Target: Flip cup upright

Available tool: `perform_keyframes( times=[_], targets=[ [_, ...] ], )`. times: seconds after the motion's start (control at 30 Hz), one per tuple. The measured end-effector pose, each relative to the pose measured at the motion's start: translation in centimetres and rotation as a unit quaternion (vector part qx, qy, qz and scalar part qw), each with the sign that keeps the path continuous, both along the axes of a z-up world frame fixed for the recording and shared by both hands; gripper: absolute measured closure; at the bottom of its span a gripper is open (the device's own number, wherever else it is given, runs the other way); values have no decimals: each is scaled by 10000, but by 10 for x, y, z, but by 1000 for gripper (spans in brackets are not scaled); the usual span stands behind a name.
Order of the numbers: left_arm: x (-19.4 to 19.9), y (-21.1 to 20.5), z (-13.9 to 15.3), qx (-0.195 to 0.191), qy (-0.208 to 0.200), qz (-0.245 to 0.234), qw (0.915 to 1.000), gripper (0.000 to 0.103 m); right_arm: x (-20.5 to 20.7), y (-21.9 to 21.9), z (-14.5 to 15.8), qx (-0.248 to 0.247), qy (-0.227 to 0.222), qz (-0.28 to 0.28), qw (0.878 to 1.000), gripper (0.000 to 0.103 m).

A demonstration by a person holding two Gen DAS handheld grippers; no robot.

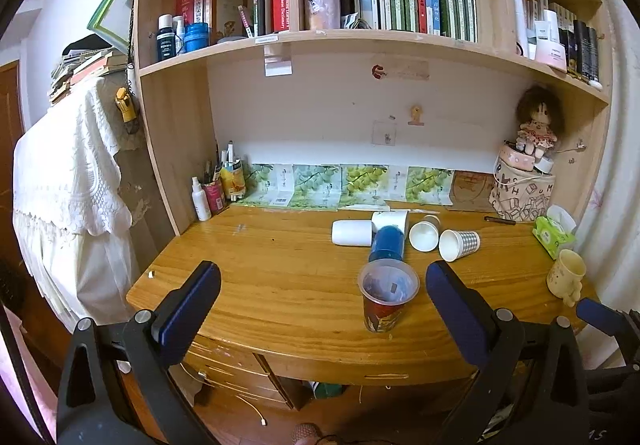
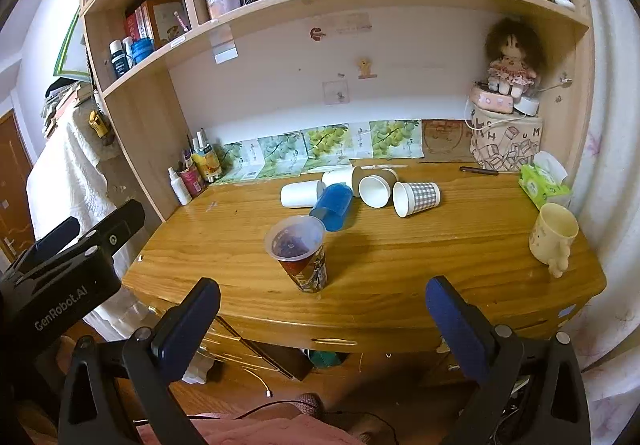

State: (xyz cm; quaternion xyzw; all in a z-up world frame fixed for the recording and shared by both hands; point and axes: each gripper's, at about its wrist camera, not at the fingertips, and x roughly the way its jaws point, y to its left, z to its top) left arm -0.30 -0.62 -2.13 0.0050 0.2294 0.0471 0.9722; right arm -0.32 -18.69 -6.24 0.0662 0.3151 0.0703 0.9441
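Wooden counter — one printed red plastic cup standing upright, mouth up, lower centre of the left wrist view, near the front edge; same cup at centre of the right wrist view.

Behind it, toward frame centre, a cluster of cups on their sides: blue tumbler, white cup, second white cup behind the tumbler, brown-walled paper cup, checked paper cup — tumbler touching the white cups.

Cream mug upright at right edge; green tissue pack just behind it.

Left claw: jaws spread wide, holding nothing, in front of the counter edge.

Right claw: jaws spread wide, holding nothing, likewise short of the upright cup.
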Motion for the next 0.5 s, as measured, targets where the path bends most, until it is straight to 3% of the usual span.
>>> perform_keyframes(
  times=[0.5],
  targets=[
    [4,0,-1,6,30,8,10000,0,8,-2,-3,16,144,-16,9999,0]
  ],
)
